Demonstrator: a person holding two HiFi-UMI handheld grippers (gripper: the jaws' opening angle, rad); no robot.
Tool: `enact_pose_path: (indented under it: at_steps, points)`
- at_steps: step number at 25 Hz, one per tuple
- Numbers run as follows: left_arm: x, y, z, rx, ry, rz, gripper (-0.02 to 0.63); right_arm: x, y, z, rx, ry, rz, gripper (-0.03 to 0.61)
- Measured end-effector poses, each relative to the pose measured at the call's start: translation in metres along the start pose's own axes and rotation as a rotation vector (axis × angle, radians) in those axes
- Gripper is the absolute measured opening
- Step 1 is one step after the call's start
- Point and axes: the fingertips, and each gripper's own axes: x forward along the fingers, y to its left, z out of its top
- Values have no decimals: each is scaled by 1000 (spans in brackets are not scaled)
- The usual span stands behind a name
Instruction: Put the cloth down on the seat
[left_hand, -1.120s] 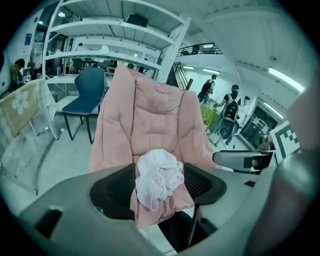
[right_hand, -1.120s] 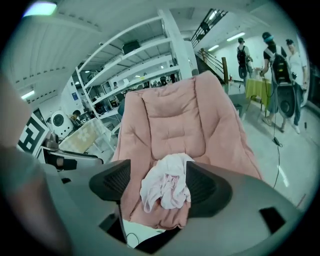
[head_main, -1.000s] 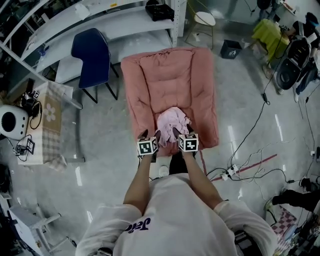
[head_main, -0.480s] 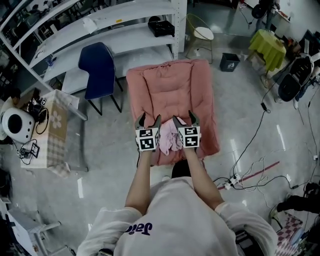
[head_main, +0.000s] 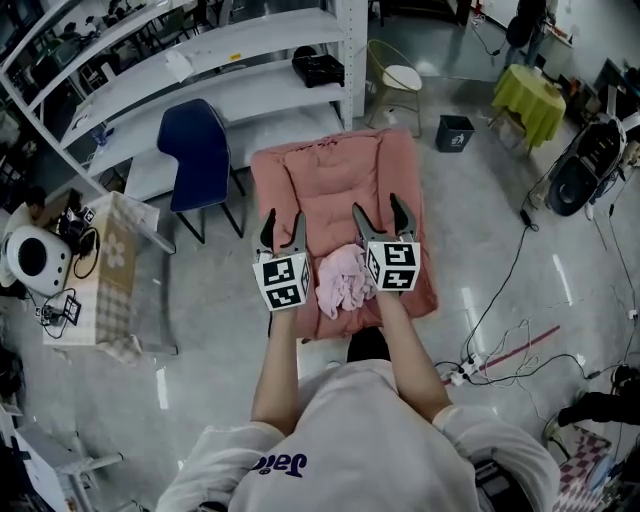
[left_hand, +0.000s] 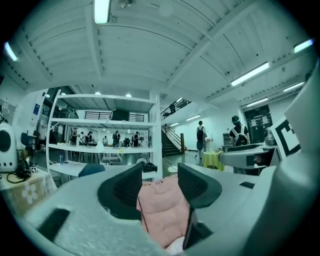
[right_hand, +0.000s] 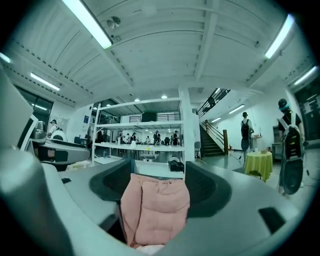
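A crumpled pale pink cloth (head_main: 345, 280) lies loose on the front of the seat of a pink padded chair (head_main: 340, 175). Both grippers hang in the air above the seat, apart from the cloth. My left gripper (head_main: 282, 222) is over the seat's left edge; its jaws are closing with nothing between them. To the cloth's right my right gripper (head_main: 378, 210) stands open and empty. In the left gripper view the chair (left_hand: 162, 210) shows through the gap of the left gripper (left_hand: 159, 174). The right gripper view shows the chair (right_hand: 155, 210) between the jaws of the right gripper (right_hand: 159, 175).
A blue chair (head_main: 195, 135) stands left of the pink one, with white shelving (head_main: 200, 55) behind. A small table with a checked cover (head_main: 105, 270) is at the left. Cables and a power strip (head_main: 470, 350) lie on the floor at the right. A black bin (head_main: 455, 130) stands behind.
Both grippers have risen from the cloth at the seat's front and now hang higher above the chair. The cloth stays on the seat. The left jaws look narrower.
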Motion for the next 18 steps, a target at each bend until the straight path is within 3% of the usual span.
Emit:
enact_pose_path:
  at_steps: [3,5,12,18]
  points:
    - [-4,4,22,7,-42,22,210,-5,-3,22,-39,-13,-29,296]
    - [-6,9,30,17,-59,48,193,-8,-2,34,-64,-25,-43,177]
    - [-15,12,46,14,-93,75,106,-13,12,56,-88,-62,-12,114]
    - [-19,6,55,0,-123,40,20,-18,26,67,-82,-95,16,45]
